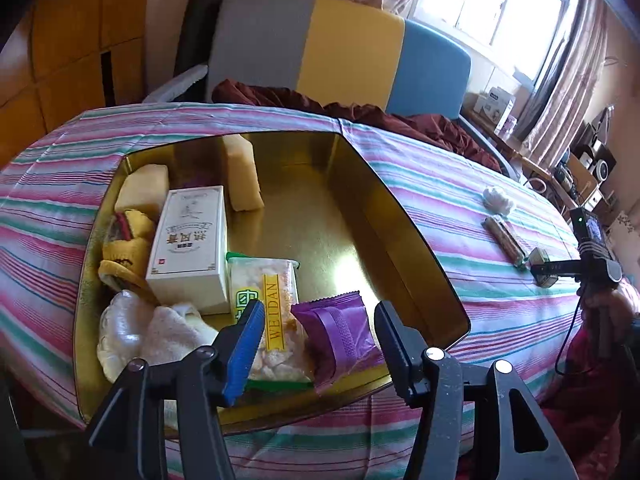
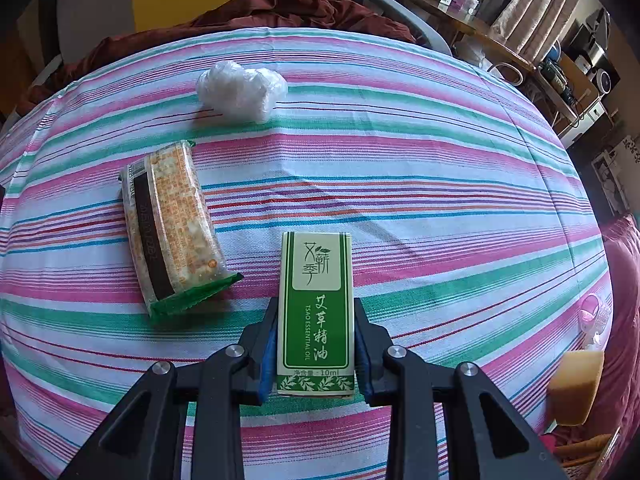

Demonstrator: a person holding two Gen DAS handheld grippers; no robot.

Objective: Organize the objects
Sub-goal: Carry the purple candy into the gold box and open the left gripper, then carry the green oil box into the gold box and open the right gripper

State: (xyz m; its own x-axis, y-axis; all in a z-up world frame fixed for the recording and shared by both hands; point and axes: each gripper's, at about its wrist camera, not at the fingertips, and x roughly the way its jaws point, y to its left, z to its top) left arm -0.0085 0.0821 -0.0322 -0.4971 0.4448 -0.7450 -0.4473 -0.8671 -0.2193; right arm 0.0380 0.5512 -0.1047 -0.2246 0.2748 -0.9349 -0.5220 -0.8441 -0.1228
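Note:
A gold tin box (image 1: 400, 216) lies open on the striped cloth. It holds a white carton (image 1: 190, 248), a WEIDAN snack pack (image 1: 268, 308), a purple packet (image 1: 340, 336), yellow sponges and white bags. My left gripper (image 1: 318, 320) is open and empty above the purple packet at the tin's near edge. My right gripper (image 2: 316, 316) is shut on a green essential-oil box (image 2: 316, 312), just above the cloth. The right gripper also shows in the left wrist view (image 1: 540, 270). A snack pack (image 2: 172, 228) and a crumpled white plastic bag (image 2: 242, 90) lie beyond it on the cloth.
The striped table (image 2: 440, 160) has a sofa (image 1: 340, 52) with a dark red blanket (image 2: 280, 4) behind it. A yellow sponge (image 2: 576, 388) sits at the right edge. Shelves with electronics (image 1: 592, 168) stand far right.

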